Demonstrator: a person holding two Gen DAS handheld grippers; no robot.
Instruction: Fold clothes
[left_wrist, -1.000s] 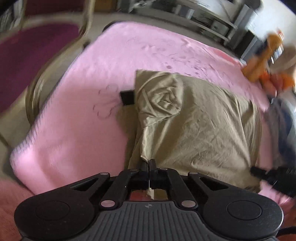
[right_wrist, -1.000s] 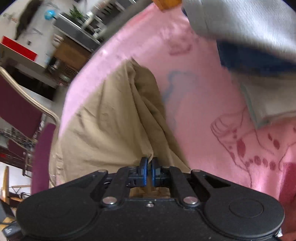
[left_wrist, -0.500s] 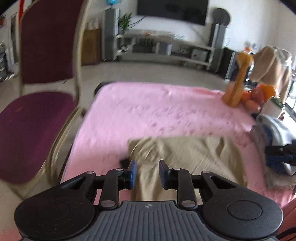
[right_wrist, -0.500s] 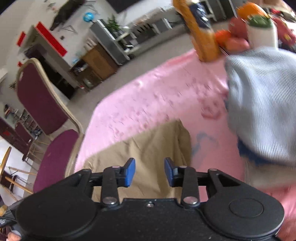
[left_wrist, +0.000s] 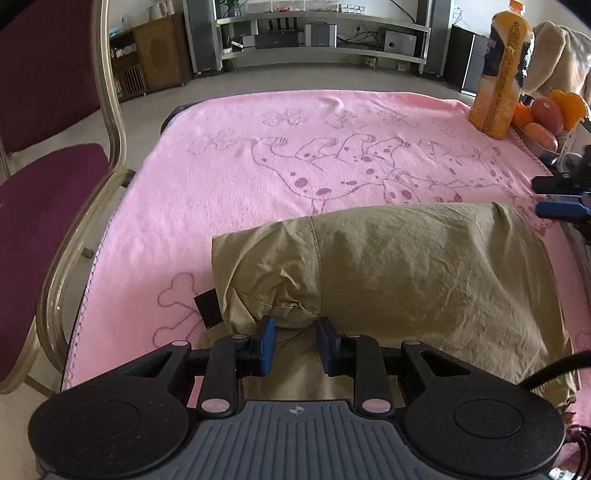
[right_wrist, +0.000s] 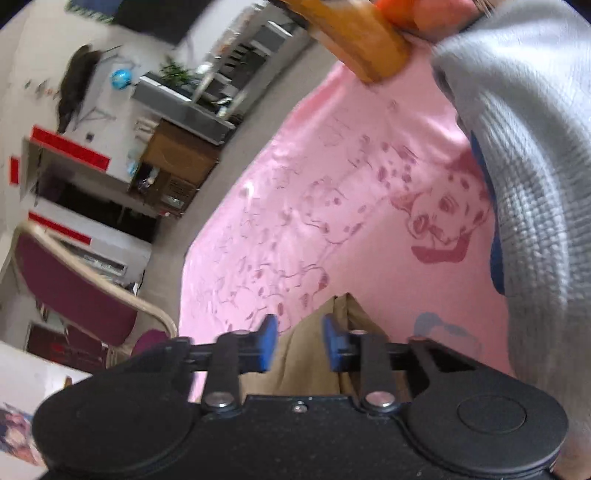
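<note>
Both grippers were pinched tight on the cloth a second ago, and now they have let go and pulled back from it. The left gripper (left_wrist: 294, 341) has its blue pads apart, and a bunched bit of the folded tan cotton garment (left_wrist: 406, 273) sits just in front of the gap, but the pads do not squeeze it. The right gripper (right_wrist: 300, 345) is apart too, and its jaws are closing a little right now; the far corner of the tan cloth shows through the gap, yet nothing is pinched. The garment lies as a thick folded bundle on the near part of the pink blanket with spotted dog drawings (left_wrist: 295, 166), near the near edge. A small black tag (left_wrist: 207, 306) pokes out at its left side. To the right sits a pile of grey knitted clothes (right_wrist: 517, 166), very close to the right gripper. Far right stands a tall orange juice bottle (left_wrist: 500, 70) beside some round orange fruit (left_wrist: 546, 110). A dark red chair with a gold frame (left_wrist: 48, 192) is on the left. I think the fold looks puffy, so it could spring open once nobody holds it. The left end is lumpy, and a push there could spoil the neat shape. The right gripper could also bump the grey pile, because it is so close.
</note>
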